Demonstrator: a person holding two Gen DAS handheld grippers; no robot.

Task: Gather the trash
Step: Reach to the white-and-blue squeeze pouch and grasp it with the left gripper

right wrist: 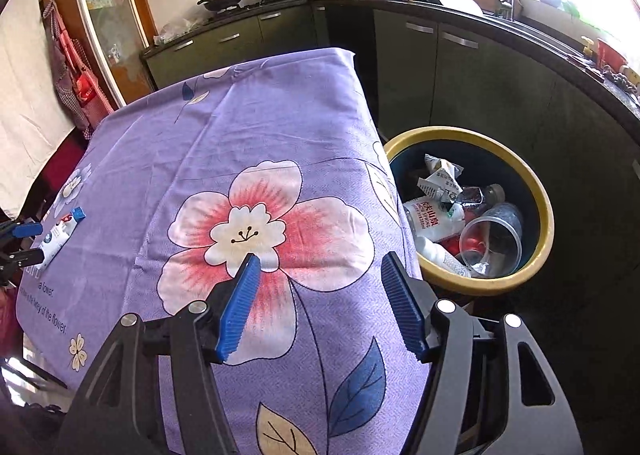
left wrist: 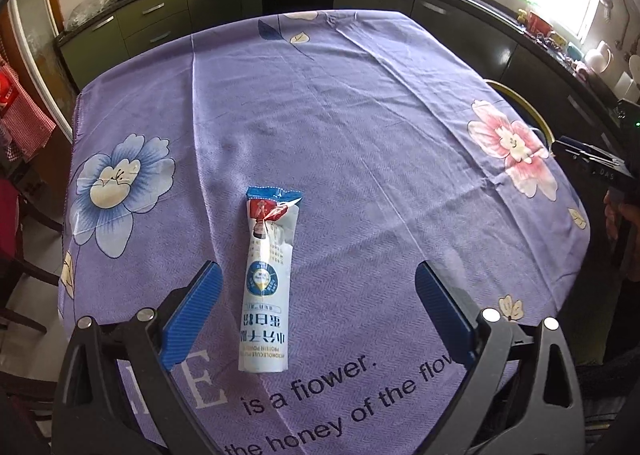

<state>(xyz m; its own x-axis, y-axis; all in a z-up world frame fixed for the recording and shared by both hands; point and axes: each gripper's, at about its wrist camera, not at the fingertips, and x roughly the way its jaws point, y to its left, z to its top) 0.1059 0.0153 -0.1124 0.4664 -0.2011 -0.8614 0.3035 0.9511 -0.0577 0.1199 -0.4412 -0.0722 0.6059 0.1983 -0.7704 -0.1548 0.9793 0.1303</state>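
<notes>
the left gripper (left wrist: pixel 316 295) hangs with jaws wide, the protein powder sachet (left wrist: pixel 267 283) lying between its fingers nearer the left one: pickup step, calling for a descent and close. the sachet is long, white-blue, torn at its far end. right gripper (right wrist: pixel 320 303), wide and empty, hovers beyond; farther, the trash bin (right wrist: pixel 540 191) beside the table.

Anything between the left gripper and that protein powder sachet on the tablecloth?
Nothing visible. The protein powder sachet lies flat on the purple tablecloth, its near end already between the open fingers of the left gripper, closer to the left finger.
</notes>
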